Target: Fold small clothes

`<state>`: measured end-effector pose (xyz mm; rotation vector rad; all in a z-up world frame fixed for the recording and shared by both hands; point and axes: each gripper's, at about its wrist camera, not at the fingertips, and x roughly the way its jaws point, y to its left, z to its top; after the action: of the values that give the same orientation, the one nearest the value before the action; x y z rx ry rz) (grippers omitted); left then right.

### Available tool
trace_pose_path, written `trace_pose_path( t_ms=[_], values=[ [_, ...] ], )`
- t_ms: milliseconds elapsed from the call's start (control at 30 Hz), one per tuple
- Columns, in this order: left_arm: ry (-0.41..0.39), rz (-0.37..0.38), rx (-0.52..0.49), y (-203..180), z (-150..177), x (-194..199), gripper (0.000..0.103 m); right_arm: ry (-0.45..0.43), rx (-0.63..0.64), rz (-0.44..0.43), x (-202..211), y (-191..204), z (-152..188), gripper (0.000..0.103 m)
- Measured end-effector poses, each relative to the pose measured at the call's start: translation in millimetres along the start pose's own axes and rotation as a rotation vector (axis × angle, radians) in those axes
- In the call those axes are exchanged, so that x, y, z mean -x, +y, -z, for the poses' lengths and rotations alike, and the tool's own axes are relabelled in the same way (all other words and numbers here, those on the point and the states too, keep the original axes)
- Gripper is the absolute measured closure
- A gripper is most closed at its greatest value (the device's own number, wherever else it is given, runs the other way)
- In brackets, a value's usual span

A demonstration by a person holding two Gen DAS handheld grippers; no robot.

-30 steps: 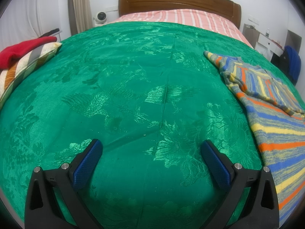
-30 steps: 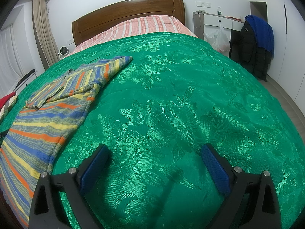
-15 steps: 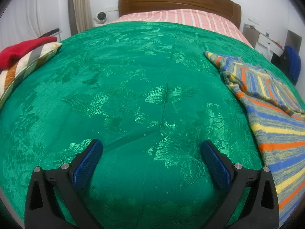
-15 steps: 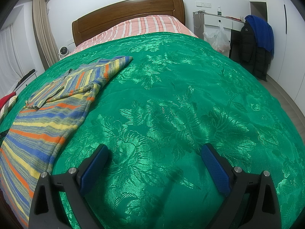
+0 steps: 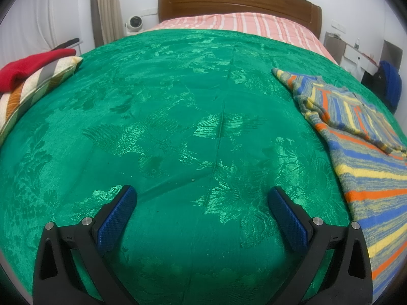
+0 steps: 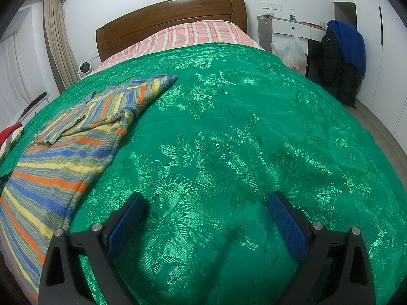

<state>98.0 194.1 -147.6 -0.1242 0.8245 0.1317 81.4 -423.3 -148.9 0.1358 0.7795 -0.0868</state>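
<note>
A striped knit garment in blue, orange, yellow and grey lies flat on the green bedspread, with a sleeve folded across its upper part. In the left wrist view it is at the right edge; in the right wrist view the garment is at the left. My left gripper is open and empty over bare bedspread, left of the garment. My right gripper is open and empty over the bedspread, right of the garment.
A striped pillow with a red cloth on it sits at the bed's left edge. The wooden headboard and pink striped sheet are at the far end. A white desk and hanging dark and blue jackets stand to the right.
</note>
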Motion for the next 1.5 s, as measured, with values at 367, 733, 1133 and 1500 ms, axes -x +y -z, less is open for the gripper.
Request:
trace_pose_path(
  t_ms=[367,733,1133,1500],
  values=[
    [0.087,0.134,0.034,2.5,6.1,49.6,0.001,0.054,-0.001,-0.004,2.3,1.3,-11.2,0.006],
    [0.393,0.312,-0.198,-63.1,64.2,94.0,0.018,0.278,0.047,-0.329,89.1,45.6,17.5,0.007],
    [0.581,0.278,-0.321,-78.3,85.4,88.4,0.098,0.541,0.086,-0.425,68.6,92.7,83.9,0.096],
    [0.415,0.537,-0.032,-46.0,-39.2,83.9,0.099,0.344,-0.068,-0.530,66.3,83.1,-18.3,0.097]
  ],
)
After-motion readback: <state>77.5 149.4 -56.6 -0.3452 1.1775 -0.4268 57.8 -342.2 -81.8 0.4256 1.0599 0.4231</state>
